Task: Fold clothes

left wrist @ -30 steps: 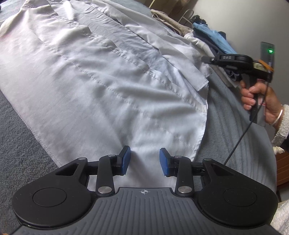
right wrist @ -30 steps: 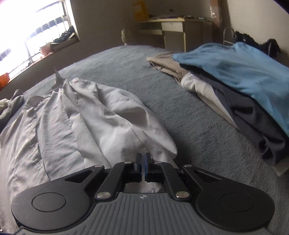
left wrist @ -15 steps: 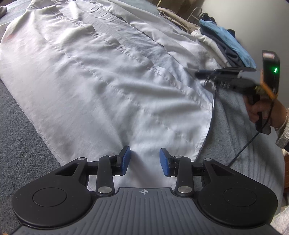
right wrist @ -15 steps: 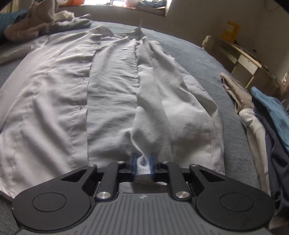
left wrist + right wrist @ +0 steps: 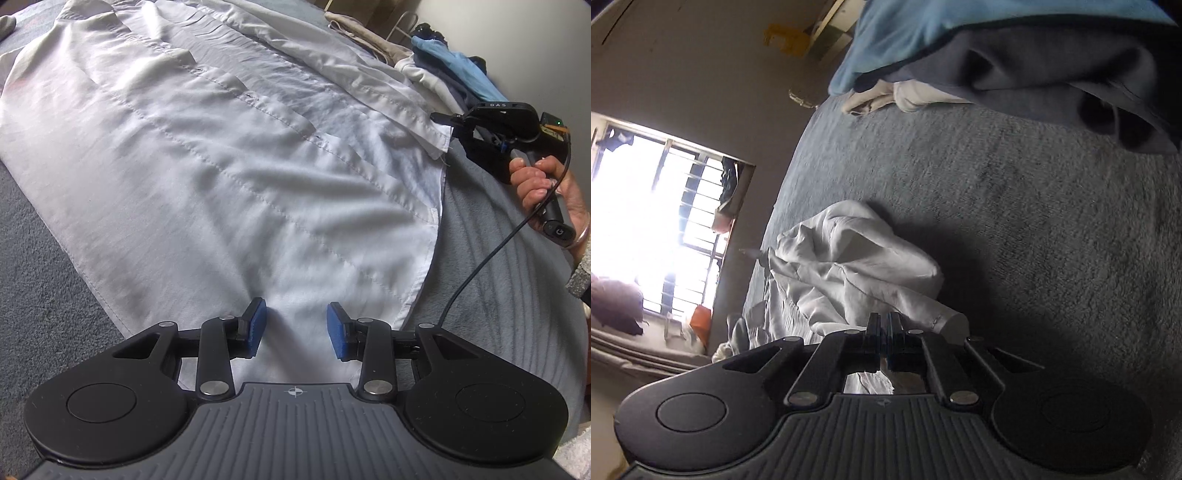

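Note:
A white shirt (image 5: pixel 221 166) lies spread flat on the grey bed cover (image 5: pixel 498 295). My left gripper (image 5: pixel 295 325) hovers low over its near hem, open, its blue pads (image 5: pixel 256 325) apart with flat cloth beneath them. At the right, a hand (image 5: pixel 535 184) holds my right gripper (image 5: pixel 437 118), which is shut on the end of the shirt's folded-in sleeve. In the right wrist view, which is rolled onto its side, the right gripper (image 5: pixel 884 325) pinches white cloth, and the bunched sleeve (image 5: pixel 849 273) lies just ahead on the bed.
A pile of folded clothes (image 5: pixel 443 62), blue on top of dark grey and cream, sits at the bed's far right (image 5: pixel 997 55). A black cable (image 5: pixel 480 266) trails from the right gripper across the cover. A bright barred window (image 5: pixel 646 221) is behind the bed.
The right gripper has rolled over and come down toward the bed with the sleeve end in it, laying it near the shirt's right edge. The left gripper has stayed in place, open.

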A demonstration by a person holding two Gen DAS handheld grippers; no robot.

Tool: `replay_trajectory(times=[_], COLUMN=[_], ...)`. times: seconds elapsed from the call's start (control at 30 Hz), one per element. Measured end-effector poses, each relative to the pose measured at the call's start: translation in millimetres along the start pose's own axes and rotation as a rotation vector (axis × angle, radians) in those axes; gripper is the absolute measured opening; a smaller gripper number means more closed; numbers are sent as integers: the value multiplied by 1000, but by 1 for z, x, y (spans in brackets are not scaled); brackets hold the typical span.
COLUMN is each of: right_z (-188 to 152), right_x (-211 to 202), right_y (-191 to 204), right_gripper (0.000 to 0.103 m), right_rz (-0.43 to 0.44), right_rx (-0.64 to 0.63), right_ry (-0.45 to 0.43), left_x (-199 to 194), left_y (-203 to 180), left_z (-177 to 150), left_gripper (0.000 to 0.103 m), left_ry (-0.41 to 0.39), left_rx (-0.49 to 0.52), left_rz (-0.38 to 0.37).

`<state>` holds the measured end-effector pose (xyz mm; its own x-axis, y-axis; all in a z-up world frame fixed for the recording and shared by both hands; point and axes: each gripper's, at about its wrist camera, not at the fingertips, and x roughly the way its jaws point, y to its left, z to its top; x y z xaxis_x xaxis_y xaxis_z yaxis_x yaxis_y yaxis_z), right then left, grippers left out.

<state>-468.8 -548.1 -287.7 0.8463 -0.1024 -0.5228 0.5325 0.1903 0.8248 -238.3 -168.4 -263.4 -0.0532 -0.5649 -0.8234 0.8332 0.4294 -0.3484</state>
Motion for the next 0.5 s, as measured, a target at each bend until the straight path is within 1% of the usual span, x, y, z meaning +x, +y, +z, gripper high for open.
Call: replay_trajectory(times=[0.17,0.27,0.33,0.37,0.43,0.5], right_z=[5,9,10,9,2,-12], right_x=[0,0,-2,-4,-10,-14], right_y=[-12,-10,-5,1,18,40], right_gripper=[2,3,5,5,6,6], right_rz=[27,-16,-65,-91,-138,-167], right_rx=[79,51,-5,-57,-211,-404], right_ry=[-20,-38,-54,-70,-106,-130], left_x=[1,1,2,2,3,3], left_y=[-1,-2,-2,-2,-2,-3], left_z=[1,1,1,1,1,2], left_gripper=[36,37,37,37,37,37], left_ry=[2,3,3,3,5,6], left_rx=[1,4,4,4,4,6], left_rz=[7,10,12,12,13,14])
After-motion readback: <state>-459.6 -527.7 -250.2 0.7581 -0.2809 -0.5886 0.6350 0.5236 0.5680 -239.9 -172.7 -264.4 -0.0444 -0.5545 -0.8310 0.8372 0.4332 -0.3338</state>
